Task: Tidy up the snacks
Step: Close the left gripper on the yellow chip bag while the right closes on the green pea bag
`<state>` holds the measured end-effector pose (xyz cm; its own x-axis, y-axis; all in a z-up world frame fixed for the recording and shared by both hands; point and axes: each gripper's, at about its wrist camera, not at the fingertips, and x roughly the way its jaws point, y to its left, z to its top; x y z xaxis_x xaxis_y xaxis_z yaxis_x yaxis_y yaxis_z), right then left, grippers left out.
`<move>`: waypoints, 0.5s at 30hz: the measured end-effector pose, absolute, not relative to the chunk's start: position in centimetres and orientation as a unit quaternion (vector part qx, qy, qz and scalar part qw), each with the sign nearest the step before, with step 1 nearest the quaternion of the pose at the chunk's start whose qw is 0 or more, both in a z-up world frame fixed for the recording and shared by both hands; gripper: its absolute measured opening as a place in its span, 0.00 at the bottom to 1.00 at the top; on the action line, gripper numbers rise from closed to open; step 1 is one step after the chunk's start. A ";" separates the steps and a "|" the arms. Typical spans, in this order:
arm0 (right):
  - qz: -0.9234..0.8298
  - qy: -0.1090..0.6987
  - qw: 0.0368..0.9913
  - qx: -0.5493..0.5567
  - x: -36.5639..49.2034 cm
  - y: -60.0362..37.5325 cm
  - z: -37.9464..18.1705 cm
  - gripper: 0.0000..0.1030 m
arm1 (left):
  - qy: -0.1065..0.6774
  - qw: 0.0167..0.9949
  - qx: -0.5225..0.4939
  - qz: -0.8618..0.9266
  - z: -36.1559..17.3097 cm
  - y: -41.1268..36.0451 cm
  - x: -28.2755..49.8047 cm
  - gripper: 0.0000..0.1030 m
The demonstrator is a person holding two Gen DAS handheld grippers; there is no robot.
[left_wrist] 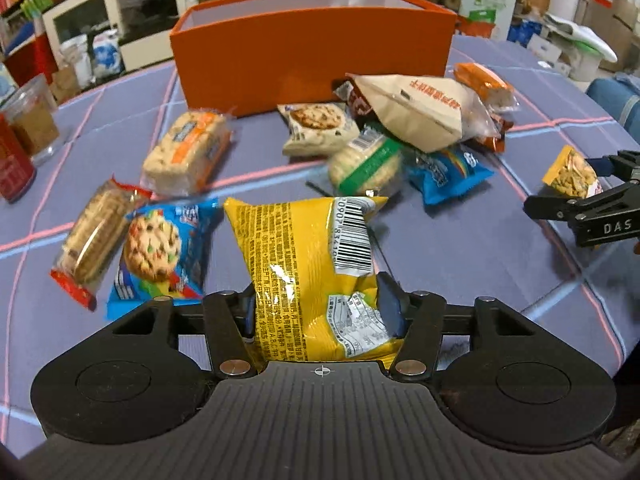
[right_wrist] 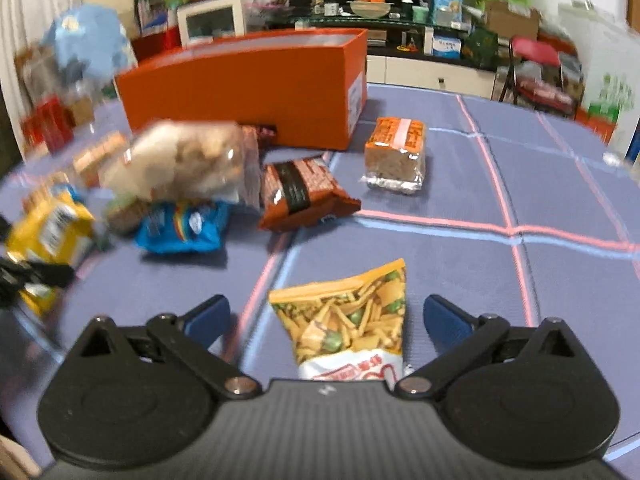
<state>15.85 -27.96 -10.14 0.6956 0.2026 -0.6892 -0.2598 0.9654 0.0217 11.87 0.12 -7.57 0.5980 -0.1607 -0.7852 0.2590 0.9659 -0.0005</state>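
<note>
Yellow bag (left_wrist: 316, 276) clenched in left gripper (left_wrist: 320, 308), above table (left_wrist: 460, 248). Right gripper (right_wrist: 326, 320) spread wide around pea-snack pack (right_wrist: 348, 320), not gripping. Next, likely: carry bag into orange box (left_wrist: 312, 48); right closes.

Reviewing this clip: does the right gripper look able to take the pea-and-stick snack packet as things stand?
Probably yes. The right gripper is open, its blue pads either side of the pea-and-stick snack packet, which lies alone on the tablecloth; nothing sits between them.

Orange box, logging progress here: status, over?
Left gripper shut on yellow packet. Right gripper open astride pea-stick packet. Orange box beyond, snack pile before it.
</note>
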 end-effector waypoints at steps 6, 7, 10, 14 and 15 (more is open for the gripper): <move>0.127 0.350 0.927 -0.038 14.5 -28.8 -10.5 0.99 | 0.445 0.887 0.060 -0.104 -7.9 -0.1 12.2 0.59; 0.128 0.349 0.928 -0.039 14.5 -28.8 -10.5 0.99 | 0.450 0.886 0.056 -0.096 -8.1 0.1 12.4 0.68; 0.123 0.349 0.928 -0.037 14.6 -29.0 -10.4 0.99 | 0.457 0.884 0.043 -0.090 -8.4 0.6 12.8 0.76; 0.118 0.350 0.928 -0.036 14.6 -29.0 -10.4 0.99 | 0.450 0.888 0.041 -0.085 -8.5 0.9 12.9 0.76; 0.116 0.352 0.928 -0.036 14.7 -29.0 -10.4 0.99 | 0.449 0.889 0.040 -0.084 -8.5 0.9 12.9 0.76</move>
